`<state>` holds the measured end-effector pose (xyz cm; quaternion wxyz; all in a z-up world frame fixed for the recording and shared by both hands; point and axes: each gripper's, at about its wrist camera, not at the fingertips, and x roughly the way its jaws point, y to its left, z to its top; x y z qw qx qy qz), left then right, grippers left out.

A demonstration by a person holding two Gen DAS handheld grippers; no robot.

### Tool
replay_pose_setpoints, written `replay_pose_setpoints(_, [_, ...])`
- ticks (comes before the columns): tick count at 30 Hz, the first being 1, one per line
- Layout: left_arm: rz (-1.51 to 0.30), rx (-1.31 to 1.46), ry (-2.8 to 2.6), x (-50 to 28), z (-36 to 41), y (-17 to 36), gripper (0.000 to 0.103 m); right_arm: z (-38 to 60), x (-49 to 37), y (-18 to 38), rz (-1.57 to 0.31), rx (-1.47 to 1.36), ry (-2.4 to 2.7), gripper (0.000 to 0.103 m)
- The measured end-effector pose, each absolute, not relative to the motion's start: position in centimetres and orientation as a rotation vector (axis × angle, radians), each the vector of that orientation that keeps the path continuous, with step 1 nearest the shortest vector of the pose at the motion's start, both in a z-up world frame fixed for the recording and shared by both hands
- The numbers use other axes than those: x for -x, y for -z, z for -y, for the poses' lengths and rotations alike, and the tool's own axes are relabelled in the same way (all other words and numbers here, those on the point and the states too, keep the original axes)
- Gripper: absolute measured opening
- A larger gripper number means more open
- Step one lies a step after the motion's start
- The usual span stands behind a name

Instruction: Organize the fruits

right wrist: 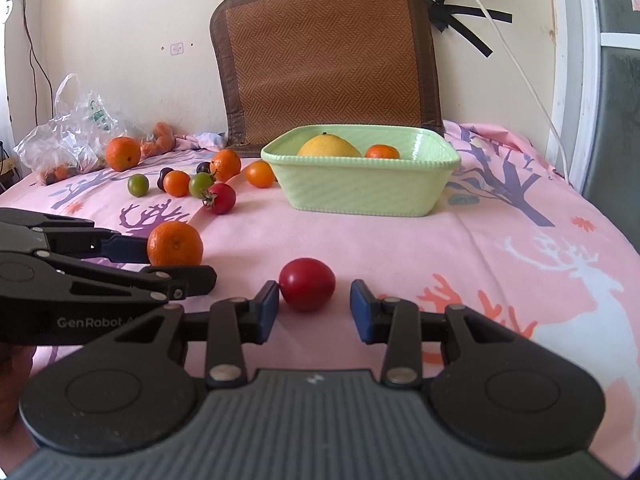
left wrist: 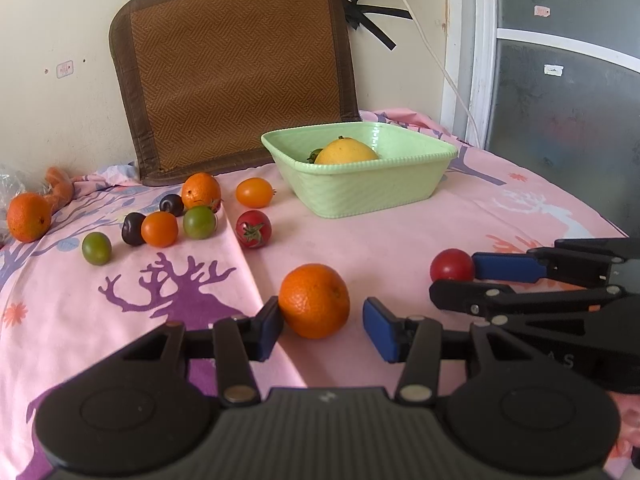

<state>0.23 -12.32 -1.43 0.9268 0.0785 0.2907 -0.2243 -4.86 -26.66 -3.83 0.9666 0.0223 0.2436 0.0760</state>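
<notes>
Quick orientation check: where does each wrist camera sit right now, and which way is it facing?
Left wrist: on the left gripper, low over the cloth, facing the wall; an orange sits between its open fingers, right gripper alongside.
Right wrist: on the right gripper, same heading; a red tomato sits between its open fingers, left gripper alongside.
Shared: both fruits, the green basket, the mat.

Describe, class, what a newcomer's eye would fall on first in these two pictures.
Up front, the open left gripper brackets an orange mandarin, while the open right gripper brackets a red tomato. Behind them, a pale green basket already holds a yellow fruit on the pink deer-print cloth.
</notes>
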Motion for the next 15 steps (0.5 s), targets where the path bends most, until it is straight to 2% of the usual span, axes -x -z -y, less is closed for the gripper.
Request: replay_pose_setpoints(15, [-0.596,-0.159,0.462,-0.18,12.37,1.42,0.047,26.88,4.77,3.86,-0.493,-0.047,-0.157,0.042])
